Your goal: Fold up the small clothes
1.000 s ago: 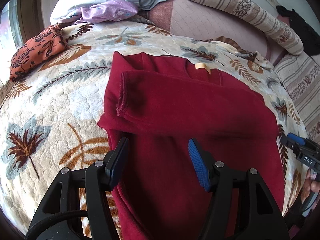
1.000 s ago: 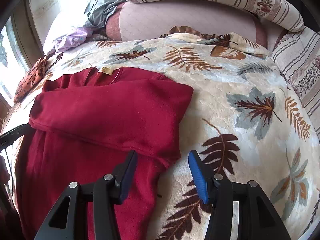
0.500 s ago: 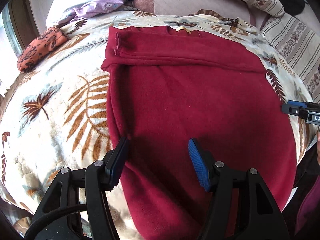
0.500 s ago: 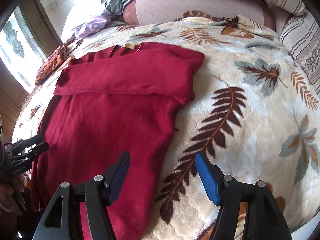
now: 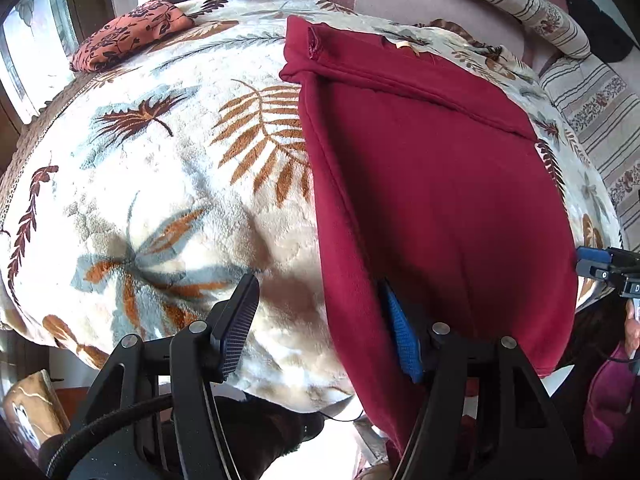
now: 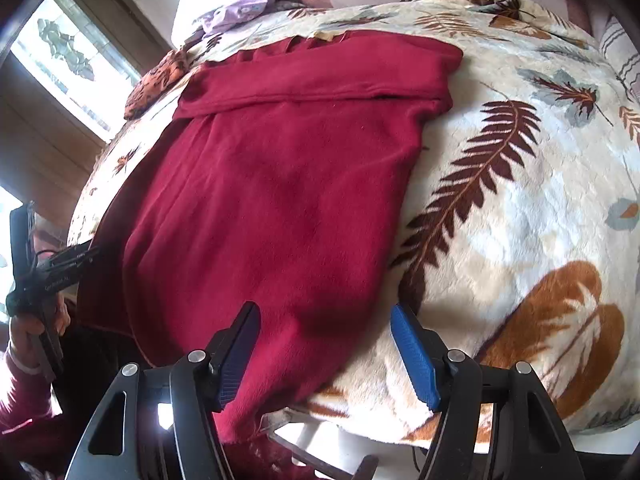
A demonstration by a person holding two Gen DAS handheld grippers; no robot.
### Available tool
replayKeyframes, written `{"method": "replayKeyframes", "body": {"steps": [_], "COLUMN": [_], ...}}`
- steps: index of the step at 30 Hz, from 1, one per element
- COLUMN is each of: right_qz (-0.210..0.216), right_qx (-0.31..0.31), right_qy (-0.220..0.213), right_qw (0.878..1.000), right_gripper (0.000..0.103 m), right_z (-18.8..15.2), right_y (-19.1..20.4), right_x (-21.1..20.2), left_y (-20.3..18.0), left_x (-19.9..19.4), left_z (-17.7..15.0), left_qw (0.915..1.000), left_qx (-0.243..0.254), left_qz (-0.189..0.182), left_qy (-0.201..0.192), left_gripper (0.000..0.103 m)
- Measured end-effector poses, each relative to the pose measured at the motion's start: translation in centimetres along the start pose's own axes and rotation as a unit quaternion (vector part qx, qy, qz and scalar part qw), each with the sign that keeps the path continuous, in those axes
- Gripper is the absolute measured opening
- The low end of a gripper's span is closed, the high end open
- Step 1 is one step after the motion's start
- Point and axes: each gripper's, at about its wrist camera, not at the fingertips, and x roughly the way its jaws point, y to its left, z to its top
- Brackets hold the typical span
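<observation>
The red garment (image 5: 432, 184) lies flat on the leaf-patterned blanket (image 5: 168, 200), ahead of both claws, its sleeves already laid across the far, collar end in a band. Its near end hangs over the edge of the bed towards the person.

The left gripper (image 5: 320, 324) is released, with nothing pressed between its pads. It straddles the garment's left side edge: the blue pad lies over the red cloth, the black one over bare blanket just beside it. The right gripper (image 6: 326, 344) is also released, and the garment's right near corner sits in the gap between its fingers, with the blue finger out over the blanket. Neither claw presses on cloth. In the right wrist view the left gripper appears far off to the left, held in a hand (image 6: 28, 328) beside the garment's other edge, so the two claws stand at opposite sides of the near end.

Judging by this, the sleeve fold is done and the step in hand is taking hold of the bottom hem for the lengthwise fold. The next move seems to call for each claw to go down onto its own corner, close on every layer there, and then lift and carry the hem away from the person towards the collar. The fleece looks thick and limp, so a shallow pinch might catch only the top layer. The two corners would need to travel together to keep the fold square.
</observation>
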Motion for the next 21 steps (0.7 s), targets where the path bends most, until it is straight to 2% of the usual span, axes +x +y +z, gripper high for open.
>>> {"method": "replayKeyframes", "body": {"steps": [3,8,13,16,19,21], "right_qz": [0.021,0.07,0.11,0.099,0.081,0.05], "right_qx": [-0.004,-0.003,-0.004,-0.018,-0.003,-0.007], "right_qy": [0.024,0.072,0.082,0.089,0.097,0.097], "right_qw": [0.999,0.995,0.99,0.991,0.992,0.994], "right_gripper": [0.065,0.065,0.065,0.065,0.065,0.065], "right_z": [-1.8,-4.6,-5.6,-5.8,-5.9,-5.9], "right_y": [0.7,1.9,3.2,3.3,2.1,1.6], "right_x": [0.1,1.8,3.1,3.1,3.1,2.9], "left_y": [-0.1,1.1,2.6,2.9,3.0,3.0], "left_x": [0.2,1.4,0.8,0.6,0.7,0.9], "left_z": [-0.3,-0.5,-0.8,-1.2,-1.3,-1.4], "left_qw": [0.9999,0.9985,0.9983,0.9985,0.9984,0.9982], "left_qx": [0.003,-0.01,-0.031,-0.035,-0.038,-0.043], "left_qz": [0.008,0.047,0.045,0.036,0.034,0.031], "left_qy": [0.006,0.024,0.021,0.022,0.024,0.026], "left_gripper": [0.063,0.063,0.063,0.063,0.063,0.063]}}
